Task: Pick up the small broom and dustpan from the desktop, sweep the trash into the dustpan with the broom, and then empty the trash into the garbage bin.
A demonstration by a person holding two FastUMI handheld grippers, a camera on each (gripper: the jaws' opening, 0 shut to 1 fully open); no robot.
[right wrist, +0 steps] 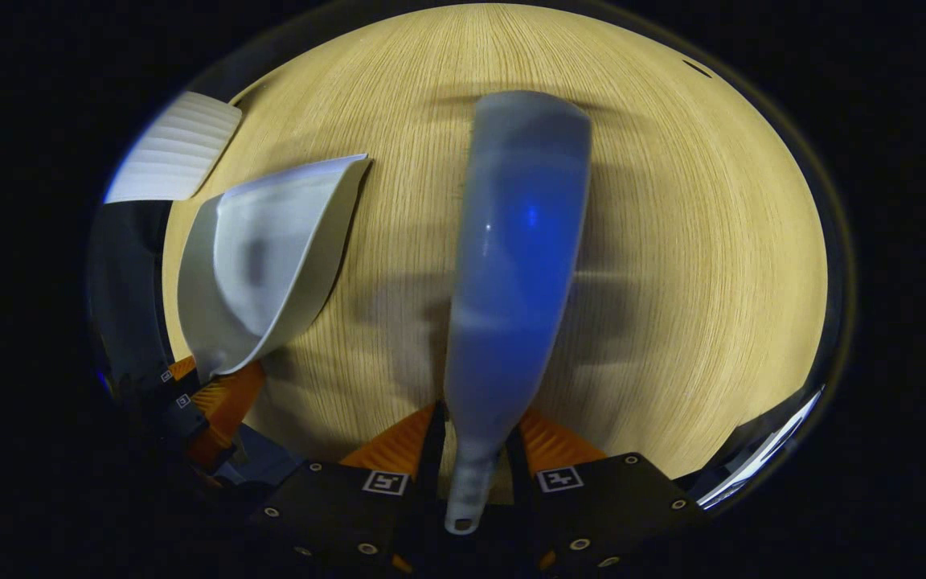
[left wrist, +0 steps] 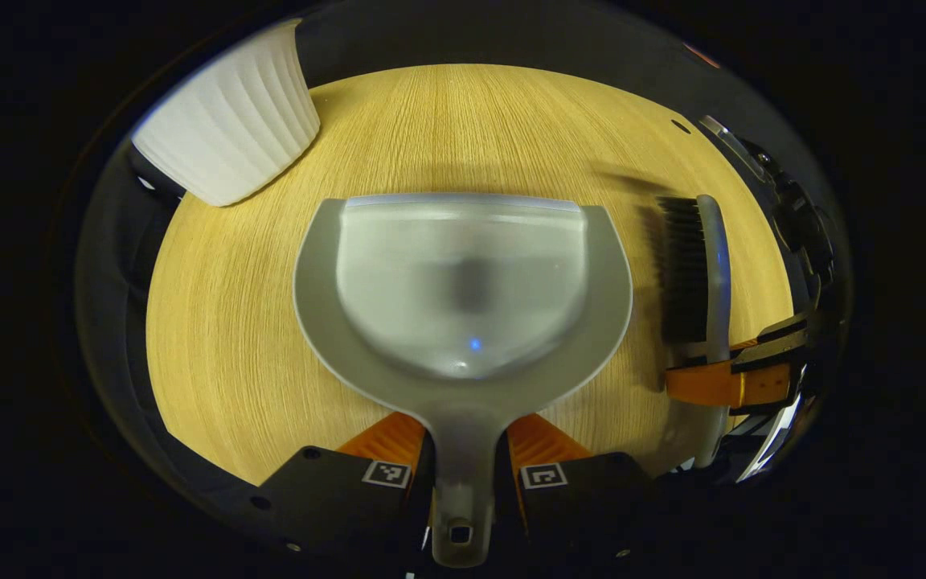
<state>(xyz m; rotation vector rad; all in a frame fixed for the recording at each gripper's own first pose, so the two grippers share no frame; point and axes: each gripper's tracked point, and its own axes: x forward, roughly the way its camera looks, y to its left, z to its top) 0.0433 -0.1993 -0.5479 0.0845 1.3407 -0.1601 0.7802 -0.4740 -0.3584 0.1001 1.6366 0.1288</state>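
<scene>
Wooden desktop [left wrist: 254, 338]: pale grain, broad, no trash visible on the parts shown.

Garbage bin [left wrist: 230, 129]: white, ribbed, stood at the desktop's far left edge, well apart from both tools.

Dustpan [left wrist: 463, 273]: grey, apparently empty, lip pointing away; handle clamped between the closed fingers of the left gripper [left wrist: 463, 462].

Small broom [right wrist: 515, 265]: grey-blue back toward the camera, black bristles seen in the left gripper view; handle pinched in the closed right gripper [right wrist: 475, 462], held just right of the dustpan.

Status, judged: pickup of both tools complete. Sweeping either finished or pending; cannot tell. Emptying into the garbage bin apparently outstanding.
</scene>
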